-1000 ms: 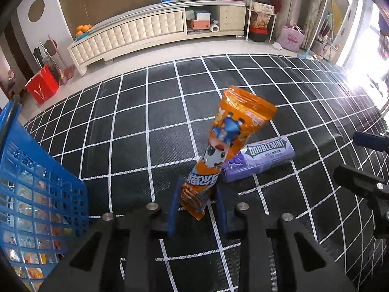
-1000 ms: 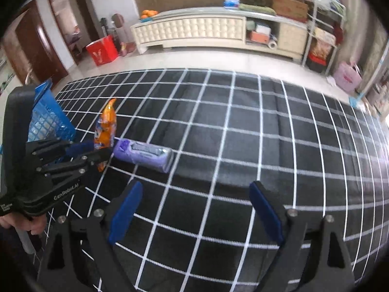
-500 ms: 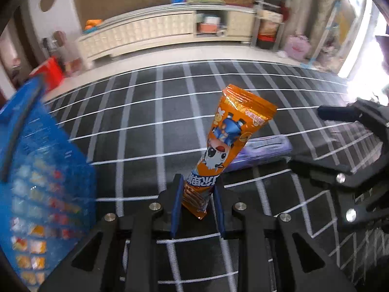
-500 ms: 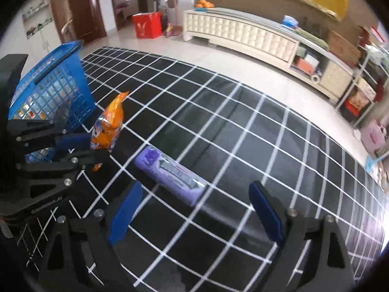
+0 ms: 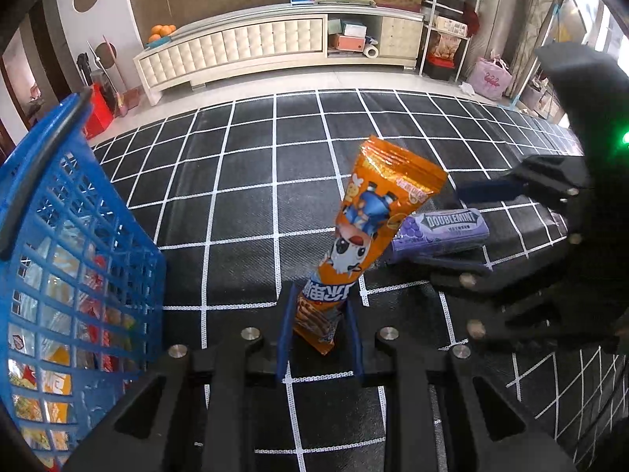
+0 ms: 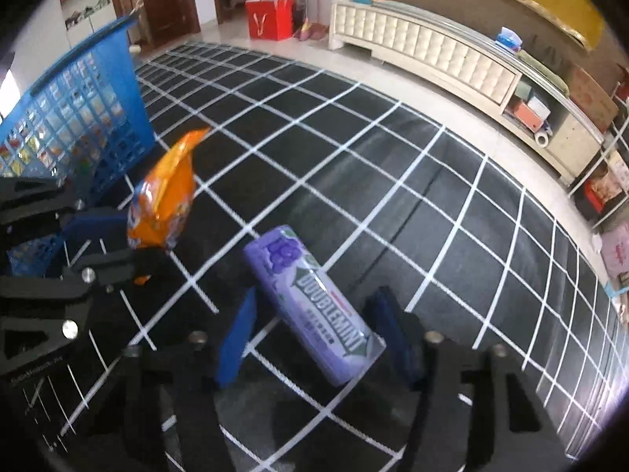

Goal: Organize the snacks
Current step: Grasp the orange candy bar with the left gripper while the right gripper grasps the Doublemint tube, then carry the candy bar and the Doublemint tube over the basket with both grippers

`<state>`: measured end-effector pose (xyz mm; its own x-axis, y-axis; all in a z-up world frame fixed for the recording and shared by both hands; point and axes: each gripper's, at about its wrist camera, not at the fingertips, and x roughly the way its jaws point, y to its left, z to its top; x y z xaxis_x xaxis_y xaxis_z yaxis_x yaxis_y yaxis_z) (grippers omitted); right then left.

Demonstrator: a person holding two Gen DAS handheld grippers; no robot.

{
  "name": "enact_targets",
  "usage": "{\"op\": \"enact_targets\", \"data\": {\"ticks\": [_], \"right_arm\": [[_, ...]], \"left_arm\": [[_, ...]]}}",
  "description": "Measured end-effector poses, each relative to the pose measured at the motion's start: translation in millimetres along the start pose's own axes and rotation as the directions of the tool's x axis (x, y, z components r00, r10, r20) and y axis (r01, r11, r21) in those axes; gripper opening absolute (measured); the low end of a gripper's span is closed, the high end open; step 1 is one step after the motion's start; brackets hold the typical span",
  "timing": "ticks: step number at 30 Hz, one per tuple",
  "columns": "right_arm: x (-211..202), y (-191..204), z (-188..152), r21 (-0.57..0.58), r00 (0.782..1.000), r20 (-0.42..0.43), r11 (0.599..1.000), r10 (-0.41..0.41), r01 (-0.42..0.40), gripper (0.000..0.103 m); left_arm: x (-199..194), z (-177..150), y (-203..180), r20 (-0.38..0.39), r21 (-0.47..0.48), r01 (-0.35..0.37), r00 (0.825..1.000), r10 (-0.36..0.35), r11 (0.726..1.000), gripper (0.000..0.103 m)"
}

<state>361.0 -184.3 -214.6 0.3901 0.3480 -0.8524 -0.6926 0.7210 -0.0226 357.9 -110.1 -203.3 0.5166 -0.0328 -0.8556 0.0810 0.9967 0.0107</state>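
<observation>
Far left, a blue basket (image 5: 78, 244) is sitting on the black grid mat (image 5: 243, 204), and it's already being filled with snack packets that are showing through the mesh, so that's probably where everything is meant to be sorted.

Just right of it, an orange snack bag (image 5: 369, 236) is being held by the left gripper (image 5: 318, 338). The jaws are being kept closed on the bag's bottom end only, so the rest of it is sticking up and leaning off to the right. Pinching it by the tail like that is likely being done so it can be dropped over the basket rim without crushing what's inside.

Further right, a purple Doublemint pack (image 6: 314, 306) is lying flat on the mat, just beside the bag. It's being straddled by the right gripper (image 6: 314, 334), whose jaws are being held open with one blue pad on each long side of the pack. No contact is being made that can be seen, so this looks like lining up for a squeeze across the narrow width. It's a slick pack, so a centred grip is probably being aimed for.

Well behind it all, a white cabinet (image 5: 251, 43) is standing along the far wall.
</observation>
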Motion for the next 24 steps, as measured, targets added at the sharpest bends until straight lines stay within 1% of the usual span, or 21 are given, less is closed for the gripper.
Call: {"op": "enact_targets", "data": {"ticks": [1, 4, 5, 8, 10, 12, 14, 15, 18, 24], "right_arm": [[-1.3, 0.2, -0.9, 0.002, 1.0, 0.006, 1.0, -0.004, 0.004, 0.045], [-6.0, -0.6, -6.2, 0.028, 1.0, 0.024, 1.0, 0.002, -0.002, 0.036], [-9.7, -1.9, -9.6, 0.051, 0.999, 0.038, 0.999, 0.007, -0.009, 0.036], [-23.4, -6.6, -17.7, 0.111, 0.998, 0.054, 0.994, -0.015, 0.009, 0.035], [-36.0, -4.4, -20.9, 0.129, 0.997, 0.058, 0.991, -0.049, 0.041, 0.035], [-53.0, -2.2, -22.6, 0.142, 0.995, 0.081, 0.988, -0.065, 0.053, 0.035], [-72.0, 1.1, -24.4, 0.157, 0.992, 0.1, 0.986, -0.072, 0.056, 0.035], [-86.2, 5.3, -25.5, 0.164, 0.989, 0.117, 0.984, -0.09, 0.071, 0.035], [-110.1, 15.0, -27.0, 0.178, 0.984, 0.126, 0.979, -0.125, 0.102, 0.035], [-162.3, 44.5, -33.8, 0.206, 0.972, 0.185, 0.973, -0.144, 0.105, 0.035]], "left_arm": [[-0.8, -1.3, 0.6, 0.0, 0.004, -0.003, 1.0, 0.003, 1.0, 0.022], [-2.5, -1.1, -1.0, 0.005, 0.023, -0.023, 1.0, 0.023, 0.999, 0.022], [-3.3, -0.3, -1.2, 0.004, 0.022, -0.025, 1.0, 0.025, 0.999, 0.022], [-6.4, 0.3, -1.6, 0.008, 0.009, -0.009, 1.0, 0.008, 1.0, 0.022], [-10.9, -1.8, -3.9, 0.017, 0.016, -0.005, 1.0, 0.005, 1.0, 0.022], [-20.8, -4.0, -7.4, 0.032, 0.038, -0.008, 0.999, 0.007, 0.999, 0.022], [-32.9, -5.8, -9.0, 0.052, 0.044, 0.005, 0.999, -0.007, 0.999, 0.022], [-41.5, -6.8, -10.6, 0.066, 0.048, 0.016, 0.998, -0.019, 0.999, 0.022], [-63.1, -9.5, -15.1, 0.1, 0.064, 0.026, 0.994, -0.033, 0.998, 0.022], [-108.6, -19.1, -13.1, 0.162, 0.081, 0.044, 0.985, -0.057, 0.996, 0.022]]}}
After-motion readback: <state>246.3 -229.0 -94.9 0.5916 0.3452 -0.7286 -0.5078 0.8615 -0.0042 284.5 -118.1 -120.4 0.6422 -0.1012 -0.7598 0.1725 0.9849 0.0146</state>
